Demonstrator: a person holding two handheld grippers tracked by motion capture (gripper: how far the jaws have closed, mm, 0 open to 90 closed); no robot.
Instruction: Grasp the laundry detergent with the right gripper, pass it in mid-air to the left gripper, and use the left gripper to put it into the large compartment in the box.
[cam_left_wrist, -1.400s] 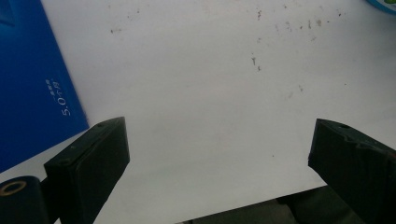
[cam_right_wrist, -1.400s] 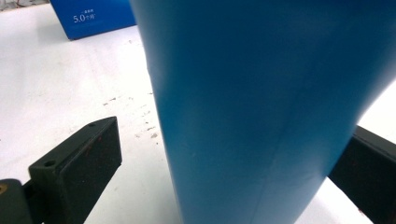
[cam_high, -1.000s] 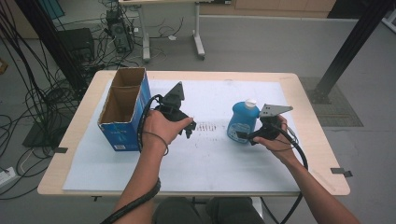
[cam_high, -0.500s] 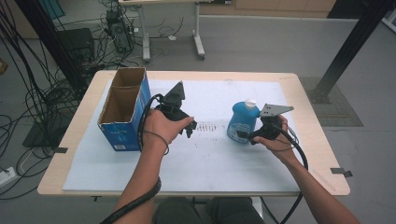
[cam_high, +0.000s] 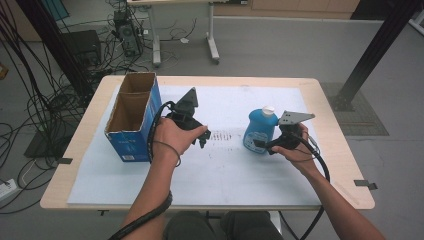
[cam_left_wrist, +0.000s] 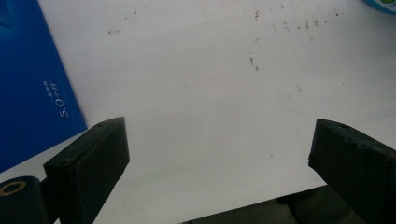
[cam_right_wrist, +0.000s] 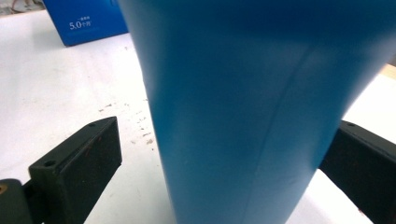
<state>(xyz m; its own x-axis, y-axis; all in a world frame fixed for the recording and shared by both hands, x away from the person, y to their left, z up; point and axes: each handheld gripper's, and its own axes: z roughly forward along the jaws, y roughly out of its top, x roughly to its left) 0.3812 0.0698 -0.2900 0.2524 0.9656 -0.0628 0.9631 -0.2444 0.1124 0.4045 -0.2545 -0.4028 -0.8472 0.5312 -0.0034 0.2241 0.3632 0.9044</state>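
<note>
Here the blue bottle (cam_high: 260, 131) stands upright on the white sheet (cam_high: 235, 170) that covers most of the worktop (cam_high: 330, 100), right of centre and well clear of every edge. The right claw (cam_high: 262, 145) is at its base, jaws spread wide: in the right gripper view the bottle (cam_right_wrist: 252, 112) sits between them, with a gap of white sheet on the left jaw's side, while the other jaw is partly hidden behind the bottle, so contact there cannot be told. The left claw (cam_high: 204, 138) hangs over the middle of the sheet, its jaws wide apart and holding nothing; bare, speckled sheet lies between them in the left gripper view. The open blue carton (cam_high: 132, 120) stands by the worktop's left edge, just beside the left hand (cam_high: 172, 137).

Free room lies between the two claws, in front of them toward the person, and behind the bottle toward the far edge.

The high view shows the bottle's white cap (cam_high: 268, 110) and the carton's open top; the left gripper view shows the carton's blue side (cam_left_wrist: 32, 84) with white print, and a sliver of the bottle at its top right corner.

Against the earlier frames, bottle, carton and both hands sit in practically the same places.
</note>
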